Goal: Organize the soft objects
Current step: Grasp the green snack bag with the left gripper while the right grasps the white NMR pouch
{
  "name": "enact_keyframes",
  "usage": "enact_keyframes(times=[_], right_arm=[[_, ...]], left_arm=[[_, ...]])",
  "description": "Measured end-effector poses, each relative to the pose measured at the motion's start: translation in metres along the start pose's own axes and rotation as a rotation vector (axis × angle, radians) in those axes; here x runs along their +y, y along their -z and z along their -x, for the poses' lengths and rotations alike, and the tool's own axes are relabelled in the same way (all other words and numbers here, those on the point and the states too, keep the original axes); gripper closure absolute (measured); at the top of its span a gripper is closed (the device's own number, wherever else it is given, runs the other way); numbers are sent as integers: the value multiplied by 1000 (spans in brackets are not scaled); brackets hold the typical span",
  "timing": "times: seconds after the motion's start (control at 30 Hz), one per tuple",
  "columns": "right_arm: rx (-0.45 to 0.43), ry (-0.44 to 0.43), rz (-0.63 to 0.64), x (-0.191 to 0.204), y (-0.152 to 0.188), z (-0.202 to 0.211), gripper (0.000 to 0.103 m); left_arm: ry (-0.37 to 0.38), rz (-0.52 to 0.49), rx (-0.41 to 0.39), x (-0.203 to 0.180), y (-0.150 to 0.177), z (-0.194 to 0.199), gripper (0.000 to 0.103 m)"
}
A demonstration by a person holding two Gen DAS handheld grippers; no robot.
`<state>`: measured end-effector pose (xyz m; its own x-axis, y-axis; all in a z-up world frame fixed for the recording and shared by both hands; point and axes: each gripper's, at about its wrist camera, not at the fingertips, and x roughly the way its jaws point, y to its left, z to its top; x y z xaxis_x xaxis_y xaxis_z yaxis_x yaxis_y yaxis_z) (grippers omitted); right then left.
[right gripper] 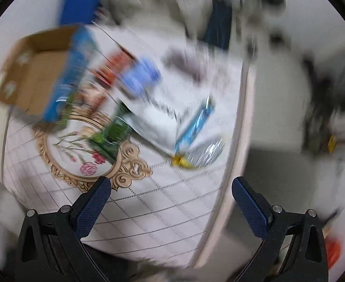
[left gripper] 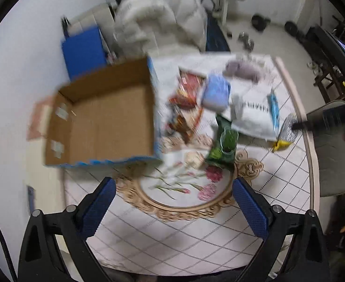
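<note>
Both claws wide and empty above the table, soft packs heaped at its far side.

Left gripper (left gripper: 174, 195) and right gripper (right gripper: 171, 193) spread wide, holding nothing, above the cloth (left gripper: 177, 232). Open box (left gripper: 106, 117) at far left, interior bare. Just right of it, touching or overlapping: red pack (left gripper: 186, 89), blue pack (left gripper: 215, 94), white bag (left gripper: 252, 115), green bag (left gripper: 224, 143), purple plush (left gripper: 242, 70), foil bag (left gripper: 287, 129) near the right edge. Both views blurred; finer detail unreadable.
</note>
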<state>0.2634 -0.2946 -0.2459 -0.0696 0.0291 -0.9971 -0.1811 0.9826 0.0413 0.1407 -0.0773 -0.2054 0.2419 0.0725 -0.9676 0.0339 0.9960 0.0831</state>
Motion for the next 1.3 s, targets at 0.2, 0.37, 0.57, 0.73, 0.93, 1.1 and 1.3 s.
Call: enact_keyframes(times=[0.2, 0.37, 0.57, 0.73, 0.93, 1.1, 1.3], right_arm=[[108, -93, -244, -28, -79, -104, 0], [208, -83, -276, -17, -103, -159, 4], [254, -40, -214, -39, -69, -166, 22], [292, -59, -222, -64, -36, -175, 22], [298, -97, -253, -79, -25, -173, 20], [290, -74, -271, -77, -21, -183, 25], [165, -133, -259, -62, 10, -126, 37]], left_arm=[[30, 46, 137, -25, -16, -73, 2], [43, 19, 212, -41, -31, -114, 2], [105, -41, 269, -62, -45, -141, 2], [80, -126, 338, -89, -59, -183, 2], [101, -88, 422, -97, -77, -233, 49], [118, -33, 398, -91, -84, -227, 70], [159, 26, 250, -56, -102, -142, 71]])
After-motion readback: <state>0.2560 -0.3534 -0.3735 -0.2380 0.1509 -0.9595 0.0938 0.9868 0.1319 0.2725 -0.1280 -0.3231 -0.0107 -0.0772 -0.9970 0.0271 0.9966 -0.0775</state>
